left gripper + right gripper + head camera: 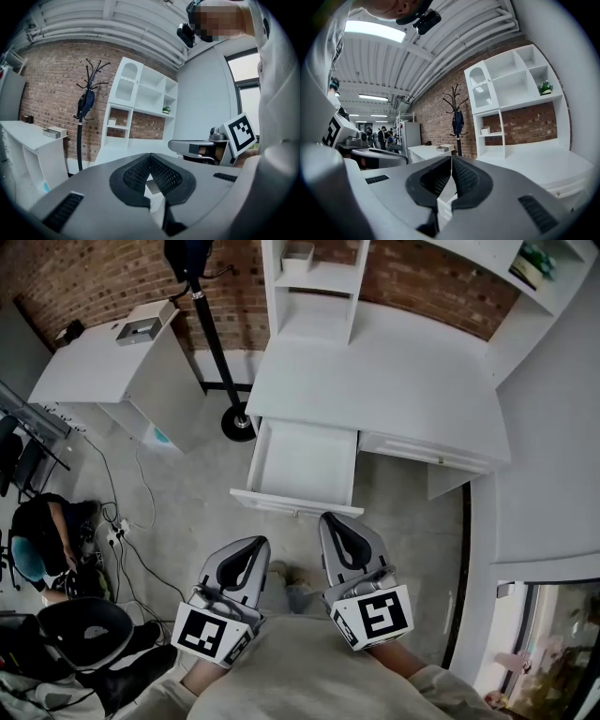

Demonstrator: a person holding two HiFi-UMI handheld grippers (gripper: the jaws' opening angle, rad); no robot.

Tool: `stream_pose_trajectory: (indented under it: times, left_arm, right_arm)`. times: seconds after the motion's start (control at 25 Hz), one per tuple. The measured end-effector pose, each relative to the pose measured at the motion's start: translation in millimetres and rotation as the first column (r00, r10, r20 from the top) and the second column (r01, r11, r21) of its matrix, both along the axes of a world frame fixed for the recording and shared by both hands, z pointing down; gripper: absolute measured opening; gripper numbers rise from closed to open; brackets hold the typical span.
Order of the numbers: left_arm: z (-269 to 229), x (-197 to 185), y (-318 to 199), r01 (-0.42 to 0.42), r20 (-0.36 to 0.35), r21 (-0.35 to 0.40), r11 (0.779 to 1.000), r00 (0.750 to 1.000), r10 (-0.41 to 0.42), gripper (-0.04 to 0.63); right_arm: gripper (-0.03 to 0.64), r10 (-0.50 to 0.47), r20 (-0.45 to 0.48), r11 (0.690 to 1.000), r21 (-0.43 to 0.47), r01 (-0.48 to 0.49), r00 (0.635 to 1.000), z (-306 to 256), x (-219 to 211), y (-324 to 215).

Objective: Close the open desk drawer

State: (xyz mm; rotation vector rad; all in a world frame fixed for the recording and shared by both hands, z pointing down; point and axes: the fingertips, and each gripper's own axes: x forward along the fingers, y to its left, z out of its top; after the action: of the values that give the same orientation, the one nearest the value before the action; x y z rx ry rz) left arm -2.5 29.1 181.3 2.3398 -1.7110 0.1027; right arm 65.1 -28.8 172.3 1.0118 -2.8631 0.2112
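1. Drawer (302, 460) of white desk (375, 381) stands pulled out toward the viewer, front edge just ahead of both gripper tips.
2. Left gripper (249, 546) & right gripper (329, 521): jaws clenched together, nothing between them, side by side w/ a gap.
3. Concrete floor (187, 512) leaves open room left of drawer; coat stand (214, 343) base sits near drawer's back left corner.
4. Brick wall (84, 277) behind; white shelf unit (314, 277) on desk.
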Motion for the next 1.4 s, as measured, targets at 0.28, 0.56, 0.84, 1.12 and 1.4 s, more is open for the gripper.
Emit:
stream_pose_trajectory:
  times: [0.28, 0.56, 0.84, 1.12, 1.4]
  left_arm:
    - [18, 12, -28, -0.133, 0.011, -0.013, 0.991, 0.991, 0.134, 0.017]
    - [41, 1, -58, -0.186, -0.055, 0.028, 0.982, 0.981, 0.187, 0.017]
    - [87, -15, -70, -0.219, -0.073, 0.001, 0.976, 0.973, 0.219, 0.017]
    - [136, -26, -82, -0.218, -0.099, -0.034, 0.975, 0.972, 0.214, 0.017]
    - [180, -35, -88, -0.216, -0.11, -0.061, 0.974, 0.972, 0.209, 0.017]
  right_arm:
    - [0.032, 0.085, -0.039, 0.996, -0.001, -0.085, 0.996, 14, 1, -16]
    - [0.031, 0.11, -0.082, 0.994, 0.0, -0.11, 0.991, 37, -22, -30]
    - [0.031, 0.115, -0.054, 0.993, -0.02, -0.116, 0.992, 68, -52, -42]
    - [0.031, 0.107, -0.105, 0.993, -0.04, -0.112, 0.989, 120, -59, -55]
    - [0.031, 0.072, -0.151, 0.996, -0.048, -0.08, 0.986, 173, -67, -59]
